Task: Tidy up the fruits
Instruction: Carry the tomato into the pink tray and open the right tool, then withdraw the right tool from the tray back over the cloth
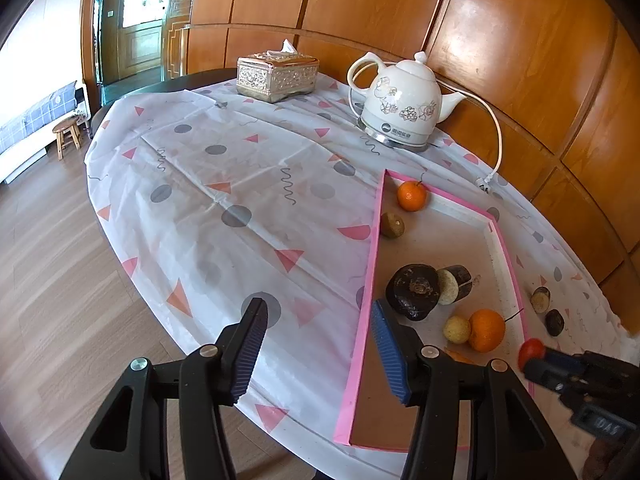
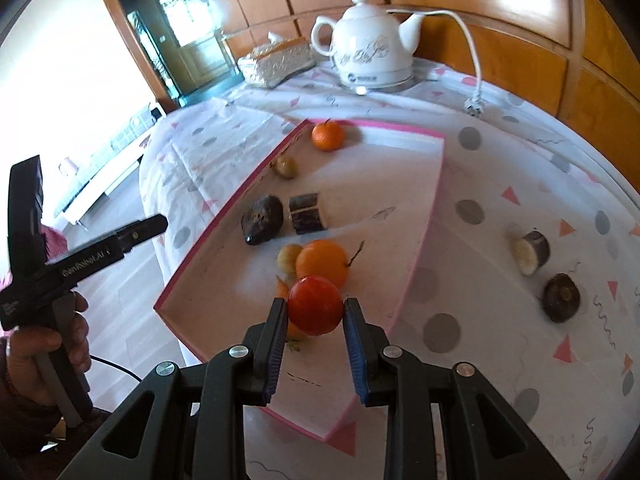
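Note:
My right gripper (image 2: 316,306) is shut on a red tomato (image 2: 315,310) and holds it above the near end of a pink-rimmed tray (image 2: 434,216). In the tray lie two oranges (image 2: 322,262) (image 2: 328,135), two small yellowish fruits (image 2: 290,257), a dark round fruit (image 2: 262,218) and a dark cut piece (image 2: 306,213). My left gripper (image 1: 318,308) is open with nothing between its fingers, and its right finger hangs over the tray's left rim (image 1: 370,264). From the left wrist, the tomato (image 1: 531,351) shows at the lower right.
Outside the tray, on the patterned cloth, lie a cut piece with a pale face (image 2: 530,252) and a dark round fruit (image 2: 562,298). A white kettle (image 1: 402,100) with a loose cord and a tissue box (image 1: 276,74) stand at the back. Wooden panels (image 1: 520,60) line the far side.

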